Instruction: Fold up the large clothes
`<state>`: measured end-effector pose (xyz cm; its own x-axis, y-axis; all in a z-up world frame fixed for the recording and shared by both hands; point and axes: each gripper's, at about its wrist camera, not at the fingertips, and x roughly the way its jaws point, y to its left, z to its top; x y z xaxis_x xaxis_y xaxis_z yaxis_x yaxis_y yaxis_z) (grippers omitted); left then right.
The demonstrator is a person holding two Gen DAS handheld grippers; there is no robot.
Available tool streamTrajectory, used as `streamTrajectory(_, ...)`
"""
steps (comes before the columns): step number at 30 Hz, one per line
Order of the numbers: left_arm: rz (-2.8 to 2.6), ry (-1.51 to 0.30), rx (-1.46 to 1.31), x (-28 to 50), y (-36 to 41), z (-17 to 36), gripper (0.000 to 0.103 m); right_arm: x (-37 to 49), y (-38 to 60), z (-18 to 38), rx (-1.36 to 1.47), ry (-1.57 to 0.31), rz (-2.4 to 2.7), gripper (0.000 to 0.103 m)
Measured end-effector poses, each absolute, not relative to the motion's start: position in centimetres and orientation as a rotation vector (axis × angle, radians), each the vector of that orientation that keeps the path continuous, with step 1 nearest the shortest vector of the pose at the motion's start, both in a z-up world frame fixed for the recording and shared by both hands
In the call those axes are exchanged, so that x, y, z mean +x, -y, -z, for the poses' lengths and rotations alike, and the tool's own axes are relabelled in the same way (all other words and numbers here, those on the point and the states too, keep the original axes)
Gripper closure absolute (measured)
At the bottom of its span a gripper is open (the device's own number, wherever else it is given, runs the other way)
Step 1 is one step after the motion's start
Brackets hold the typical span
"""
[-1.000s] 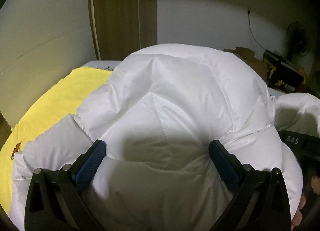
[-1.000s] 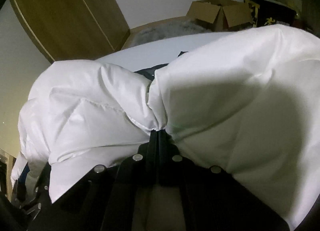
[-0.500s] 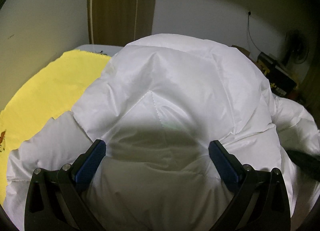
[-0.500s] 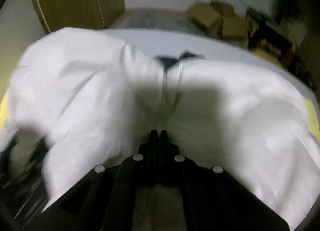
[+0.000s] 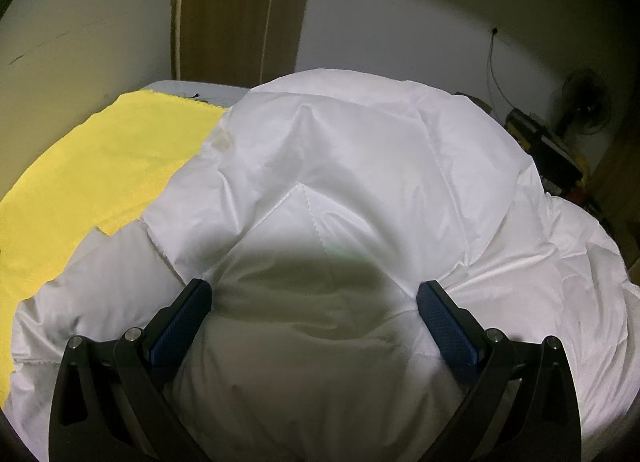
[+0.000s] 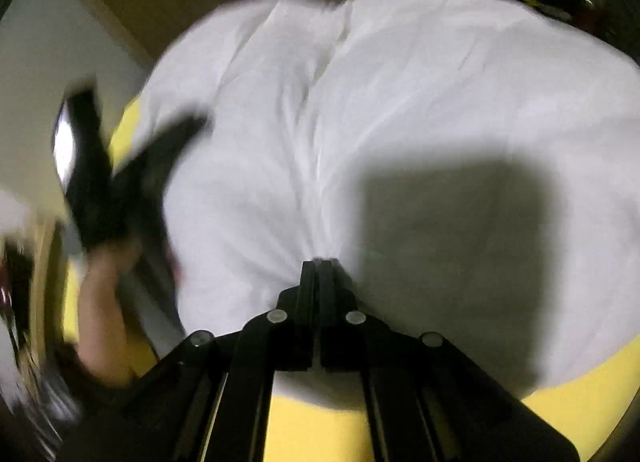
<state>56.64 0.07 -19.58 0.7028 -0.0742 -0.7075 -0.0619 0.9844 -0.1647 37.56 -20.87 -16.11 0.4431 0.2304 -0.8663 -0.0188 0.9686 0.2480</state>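
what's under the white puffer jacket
A yellow cloth lies under the white puffer jacket, showing past its edges. What lies beneath the jacket's middle is covered.

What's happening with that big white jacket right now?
A person with two handheld grippers is folding a puffy white jacket that lies on a yellow cloth. The right gripper is shut on a pinch of the jacket's fabric. The left gripper is open, its blue pads set wide on either side of a padded bulge without clamping it. The right view is blurred, so the fold looks mid-motion.
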Motion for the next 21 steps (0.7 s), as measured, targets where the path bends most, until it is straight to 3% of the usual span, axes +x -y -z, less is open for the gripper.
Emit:
streamTrajectory(6, 0.020, -0.796, -0.197, 57.3, -0.9, 19.9, 0.000, 35.1, 19.4, 14.1, 0.187, -1.108, -0.162, 0.100)
streamTrajectory(9, 0.017, -0.799, -0.200, 57.7, -1.3, 20.1, 0.000, 36.0, 19.5, 16.6, 0.208, -1.094, -0.192, 0.103)
streamTrajectory(13, 0.027, -0.796, -0.207, 57.8, -1.6, 20.2, 0.000, 36.0, 20.0, 16.2, 0.257, -1.167, -0.214, 0.103)
streamTrajectory(17, 0.024, -0.799, -0.207, 57.9, -1.8, 20.3, 0.000, 35.8, 18.1, 16.1, 0.160, -1.089, -0.163, 0.103)
streamTrajectory(20, 0.027, -0.798, -0.210, 57.8, -1.8, 20.4, 0.000, 35.8, 18.4, 15.7, 0.159, -1.134, -0.130, 0.103)
streamTrajectory(21, 0.030, -0.796, -0.215, 57.9, -1.9, 20.4, 0.000, 35.2, 18.7, 14.9, 0.200, -1.133, -0.125, 0.099)
